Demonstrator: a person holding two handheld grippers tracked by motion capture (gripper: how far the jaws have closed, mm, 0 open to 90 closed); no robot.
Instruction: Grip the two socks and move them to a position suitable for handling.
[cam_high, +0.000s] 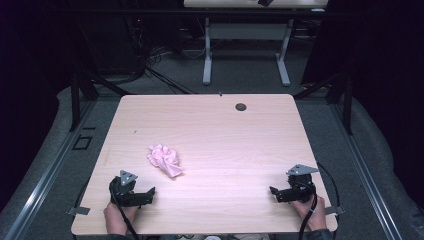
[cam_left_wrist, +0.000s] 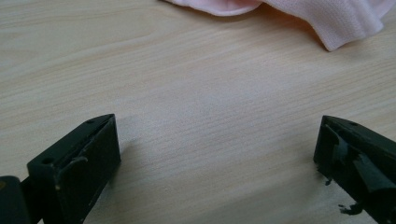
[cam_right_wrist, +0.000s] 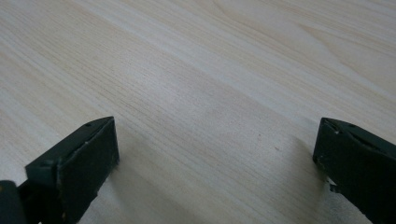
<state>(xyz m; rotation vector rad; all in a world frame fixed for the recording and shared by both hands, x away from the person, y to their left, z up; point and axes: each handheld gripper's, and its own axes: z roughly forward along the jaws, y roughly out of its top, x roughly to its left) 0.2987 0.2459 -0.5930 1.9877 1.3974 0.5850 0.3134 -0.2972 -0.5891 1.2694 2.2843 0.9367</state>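
Two hand-held grippers rest low on the tabletop (cam_high: 210, 125) in the high view, one in each of your hands. Your left hand-held gripper (cam_high: 150, 192) sits at about 7 o'clock on the board, near the front edge, its tips pointing toward 3 o'clock. Your right hand-held gripper (cam_high: 273, 191) sits at about 5 o'clock, its tips pointing toward 9 o'clock, so the two face each other, well apart. A crumpled pink cloth (cam_high: 165, 159) lies a little toward 8 o'clock from the middle of the board, near your left hand-held gripper at roughly its 1 o'clock, not touching it. A small dark round hole (cam_high: 241, 106) sits in the board at 12 o'clock, near the far edge. Your left hand (cam_high: 118, 220) and right hand (cam_high: 311, 215) come in over the front edge.

In the left gripper view, your left hand-held gripper (cam_left_wrist: 217, 140) stands spread wide, bare wood between the two black jaws. The pink cloth (cam_left_wrist: 327, 18) lies at 1 o'clock, beyond the jaws and clear of both.

In the right gripper view, your right hand-held gripper (cam_right_wrist: 217, 140) is likewise spread wide, with pale wood grain between the jaws and ahead of them.
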